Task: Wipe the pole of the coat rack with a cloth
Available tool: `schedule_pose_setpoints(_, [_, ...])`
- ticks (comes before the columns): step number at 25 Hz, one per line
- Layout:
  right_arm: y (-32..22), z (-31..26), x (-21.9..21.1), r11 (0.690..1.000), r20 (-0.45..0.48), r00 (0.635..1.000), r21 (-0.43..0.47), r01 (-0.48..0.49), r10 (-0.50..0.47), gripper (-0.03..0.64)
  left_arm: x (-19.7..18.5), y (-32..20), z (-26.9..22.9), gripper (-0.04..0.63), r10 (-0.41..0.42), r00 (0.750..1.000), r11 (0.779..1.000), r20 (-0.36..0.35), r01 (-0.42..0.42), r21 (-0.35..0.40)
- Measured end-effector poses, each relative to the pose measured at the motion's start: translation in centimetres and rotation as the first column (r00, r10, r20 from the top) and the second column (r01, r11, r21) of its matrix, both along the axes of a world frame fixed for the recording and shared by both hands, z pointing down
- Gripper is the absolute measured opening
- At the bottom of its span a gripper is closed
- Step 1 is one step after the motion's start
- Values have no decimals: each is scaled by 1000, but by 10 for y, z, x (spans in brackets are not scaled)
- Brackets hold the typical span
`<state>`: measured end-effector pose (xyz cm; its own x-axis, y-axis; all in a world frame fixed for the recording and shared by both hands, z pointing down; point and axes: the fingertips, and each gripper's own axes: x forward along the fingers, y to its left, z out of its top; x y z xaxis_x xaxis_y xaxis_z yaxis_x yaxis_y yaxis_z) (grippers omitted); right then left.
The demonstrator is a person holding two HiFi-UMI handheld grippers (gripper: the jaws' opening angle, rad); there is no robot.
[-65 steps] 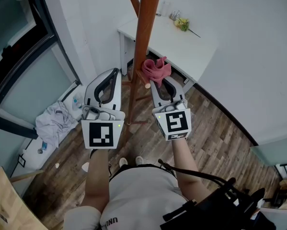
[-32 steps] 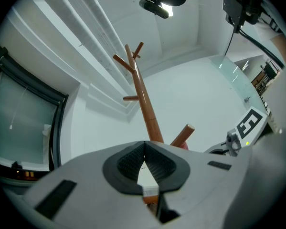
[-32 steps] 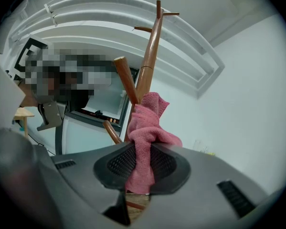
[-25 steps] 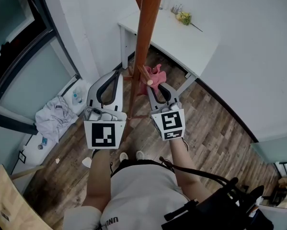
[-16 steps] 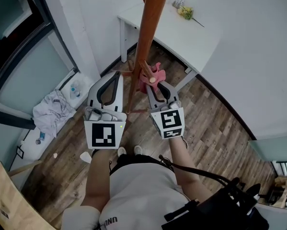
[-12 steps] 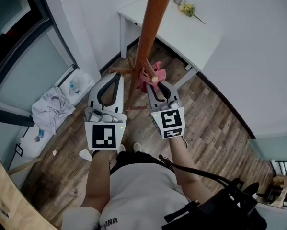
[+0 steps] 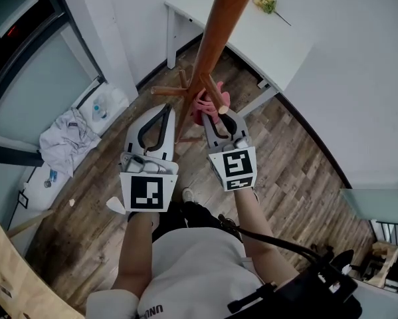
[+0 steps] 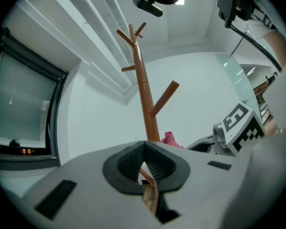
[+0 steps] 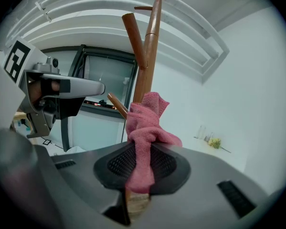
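The right gripper (image 7: pixel 214 117) clamps the pink cloth (image 7: pixel 202 105) at the pole (image 7: pixel 218 38), beside a peg (image 7: pixel 215 93). The left gripper (image 7: pixel 164 111), jaws together on nothing, hangs left of the pole. The bunched cloth (only thinly pinched) could snag that peg and pull free.

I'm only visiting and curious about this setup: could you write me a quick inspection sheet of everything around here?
Surface: wooden floor.
Job's things: coat rack pole; pink cloth beside it.
Clutter: crumpled fabric and bottle on the floor by the window.
Grippers: left gripper shut, empty; right gripper shut on the pink cloth.
Cables: black cable near the right arm.
Surroundings: white table with flowers; white wall.
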<state>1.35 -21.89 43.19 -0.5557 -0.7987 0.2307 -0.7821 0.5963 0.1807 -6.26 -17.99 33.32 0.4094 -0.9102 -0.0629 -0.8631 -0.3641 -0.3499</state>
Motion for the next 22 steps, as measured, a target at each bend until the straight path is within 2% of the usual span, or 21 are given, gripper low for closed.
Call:
schedule_pose_setpoints(5, [4,10,2,1000,-9,1000,-22,0,0,78,3,4,12,14,5,1000,1000,-4,-5,-26])
schedule_pose_setpoints(13, [8,28,3,998,-26,1000,-64,-1,-1,78,5,5,33,14,-3,999,996,-55,-1,-87])
schedule_pose_setpoints(22, [12,50,2,994,-42,999,-111,2,-6,78,5,5,53,14,-12,997,991,-81,1,-131])
